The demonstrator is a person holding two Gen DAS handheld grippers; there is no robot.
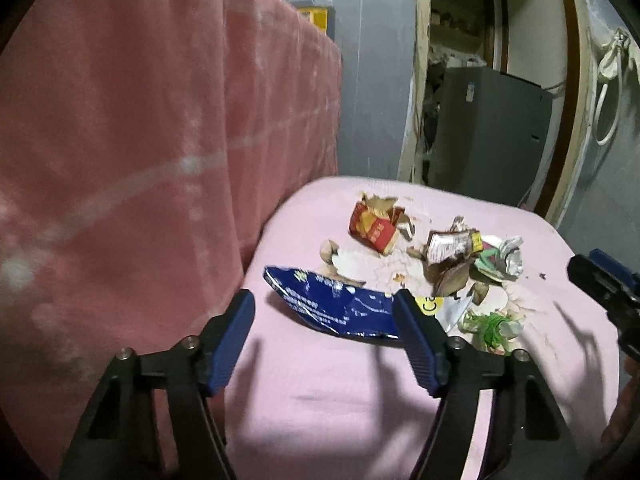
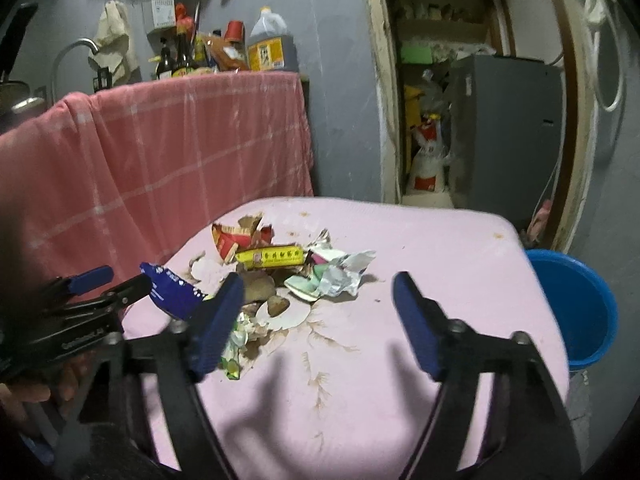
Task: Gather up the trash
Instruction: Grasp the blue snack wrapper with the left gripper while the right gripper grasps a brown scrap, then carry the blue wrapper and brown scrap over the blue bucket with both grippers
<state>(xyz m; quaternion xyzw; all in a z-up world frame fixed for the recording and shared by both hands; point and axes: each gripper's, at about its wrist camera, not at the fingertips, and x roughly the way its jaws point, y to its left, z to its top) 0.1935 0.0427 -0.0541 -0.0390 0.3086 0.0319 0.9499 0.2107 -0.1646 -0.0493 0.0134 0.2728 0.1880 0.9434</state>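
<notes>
left gripper point(image 1: 324, 304) jaws spread wide, nothing between them, hovering just short of the blue wrapper point(image 1: 336, 306). right gripper point(image 2: 318, 288) likewise wide apart and empty. the wrapper lies flat on the pink-covered table point(image 2: 440, 248) at the near left edge of the trash pile point(image 2: 296, 268) — long axis running left-far to right-near in the left wrist view, one torn corner lifted. blue bucket point(image 2: 576, 304) beside the table's right edge.
</notes>
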